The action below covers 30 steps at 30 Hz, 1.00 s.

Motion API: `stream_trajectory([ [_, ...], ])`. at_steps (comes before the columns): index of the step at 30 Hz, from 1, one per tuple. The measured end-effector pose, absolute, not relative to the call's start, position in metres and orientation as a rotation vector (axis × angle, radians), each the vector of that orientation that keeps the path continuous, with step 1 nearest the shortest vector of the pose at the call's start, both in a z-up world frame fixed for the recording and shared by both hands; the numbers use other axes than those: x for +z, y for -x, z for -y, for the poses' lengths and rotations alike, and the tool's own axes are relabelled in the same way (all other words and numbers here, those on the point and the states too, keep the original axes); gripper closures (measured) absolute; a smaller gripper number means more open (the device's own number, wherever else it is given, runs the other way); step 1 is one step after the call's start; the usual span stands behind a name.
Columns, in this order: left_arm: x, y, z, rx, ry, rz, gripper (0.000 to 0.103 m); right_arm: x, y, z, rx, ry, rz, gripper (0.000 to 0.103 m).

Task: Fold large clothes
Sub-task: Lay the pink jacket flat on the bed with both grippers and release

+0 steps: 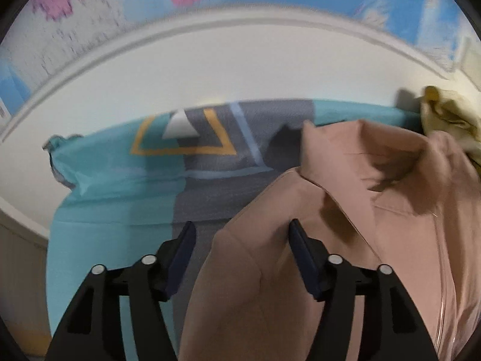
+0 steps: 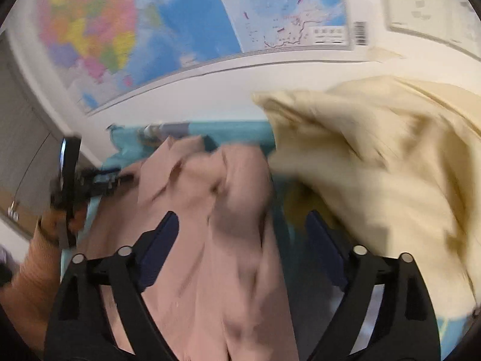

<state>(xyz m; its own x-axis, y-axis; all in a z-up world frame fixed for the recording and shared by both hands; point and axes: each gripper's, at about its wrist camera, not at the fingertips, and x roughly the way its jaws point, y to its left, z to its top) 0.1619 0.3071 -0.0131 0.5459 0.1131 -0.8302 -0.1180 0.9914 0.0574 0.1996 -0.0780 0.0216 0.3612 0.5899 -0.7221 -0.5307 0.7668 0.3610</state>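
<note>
Left wrist view: a dusty-pink, smooth-woven large garment [image 1: 345, 210] lies crumpled on a teal and grey patterned cloth [image 1: 120, 186] that covers the surface below; one stiff flap of it stands up in a peak near the far edge. The left gripper [image 1: 242, 240] hangs over the garment's near edge with its fingers spread; the pink fabric lies beneath the gap and neither pad presses on it.

In the right wrist view the same garment [image 2: 216, 210] runs in blurred folds between the spread fingers of the right gripper [image 2: 243, 228], again unpinched. A pale cream-yellow rumpled garment [image 2: 375, 165] is heaped just beside it on the right, overlapping the teal cloth [image 2: 240, 131]. A coloured wall map [image 2: 150, 30] hangs behind. At the left edge a hand [image 2: 60, 222] in a ribbed peach sleeve [image 2: 33, 276] holds the other gripper.
</note>
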Motion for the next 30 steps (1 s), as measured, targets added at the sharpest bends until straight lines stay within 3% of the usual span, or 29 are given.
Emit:
stream_trajectory([
  [5,0.013,-0.127,-0.267,0.018,-0.015,-0.9,0.037,-0.019,-0.136,0.111,0.688,0.009,-1.067,0.017],
  [6,0.015,-0.123,-0.259,-0.006,-0.023,-0.891,0.037,-0.032,-0.125,0.113,0.661,0.03,-1.1,0.024],
  [8,0.02,-0.117,-0.239,-0.063,-0.049,-0.875,0.034,-0.054,-0.116,0.118,0.651,0.031,-1.149,0.055],
  [9,0.022,-0.116,-0.228,-0.089,-0.067,-0.871,0.032,-0.059,-0.116,0.121,0.646,-0.008,-1.173,0.082],
  [10,0.022,-0.116,-0.216,-0.1,-0.094,-0.865,0.031,-0.058,-0.117,0.127,0.648,-0.049,-1.171,0.097],
  [18,0.005,-0.141,-0.166,-0.196,-0.147,-0.871,0.031,0.069,-0.125,0.212,0.494,-0.207,-0.838,0.099],
  [24,-0.019,-0.184,-0.131,-0.239,-0.131,-0.907,0.028,0.008,-0.149,0.22,0.393,-0.176,-1.006,0.096],
  [26,-0.029,-0.2,-0.122,-0.207,-0.14,-0.926,0.028,-0.007,-0.15,0.23,0.372,-0.187,-1.044,0.088],
  [27,-0.034,-0.208,-0.119,-0.194,-0.146,-0.935,0.028,-0.011,-0.15,0.233,0.356,-0.181,-1.043,0.078],
  [28,-0.036,-0.212,-0.118,-0.186,-0.144,-0.942,0.028,-0.008,-0.149,0.232,0.347,-0.166,-1.023,0.061],
  [30,-0.042,-0.223,-0.115,-0.169,-0.141,-0.958,0.029,0.007,-0.144,0.22,0.373,-0.107,-0.96,0.041],
])
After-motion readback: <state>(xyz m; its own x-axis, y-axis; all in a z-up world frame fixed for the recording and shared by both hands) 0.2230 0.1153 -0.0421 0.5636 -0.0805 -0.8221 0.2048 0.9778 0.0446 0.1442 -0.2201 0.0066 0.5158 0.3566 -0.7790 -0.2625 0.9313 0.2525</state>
